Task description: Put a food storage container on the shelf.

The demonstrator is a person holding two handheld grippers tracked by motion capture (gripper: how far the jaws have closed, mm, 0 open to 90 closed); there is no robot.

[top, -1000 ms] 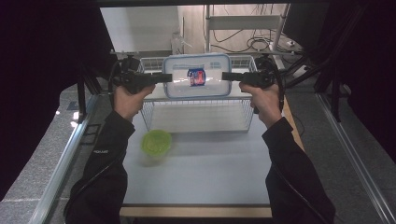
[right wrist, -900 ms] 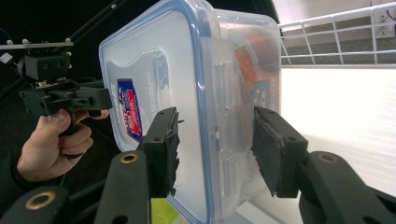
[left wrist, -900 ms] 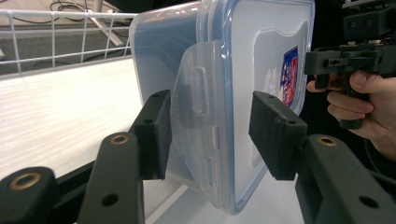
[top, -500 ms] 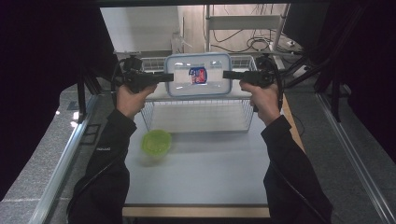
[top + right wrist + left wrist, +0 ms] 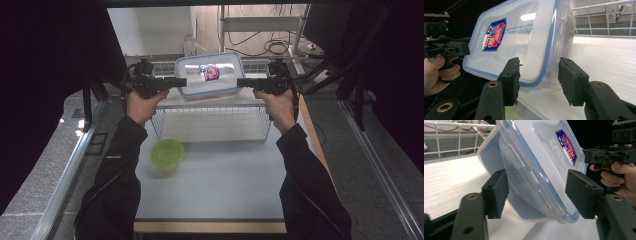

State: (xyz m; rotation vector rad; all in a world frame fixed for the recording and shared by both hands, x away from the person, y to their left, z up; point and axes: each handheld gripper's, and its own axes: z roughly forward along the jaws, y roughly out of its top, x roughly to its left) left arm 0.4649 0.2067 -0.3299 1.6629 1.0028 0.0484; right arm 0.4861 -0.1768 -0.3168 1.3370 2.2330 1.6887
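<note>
Clear plastic box with blue-edged lid and a red-and-blue sticker — top centre of the high view, resting tilted on the white shelf of a wire rack. Nothing visible inside it.

Left gripper at the box's left end: jaws just been opening, the box edge between the pads with a clear gap on one side, no grip.

Right gripper at the box's right end: jaws about halfway apart, straddling the lid rim; one pad close against the lid, the other apart — hold not certain.

Green lidded tub at lower left of the table, well apart from the box; contents not discernible.
</note>
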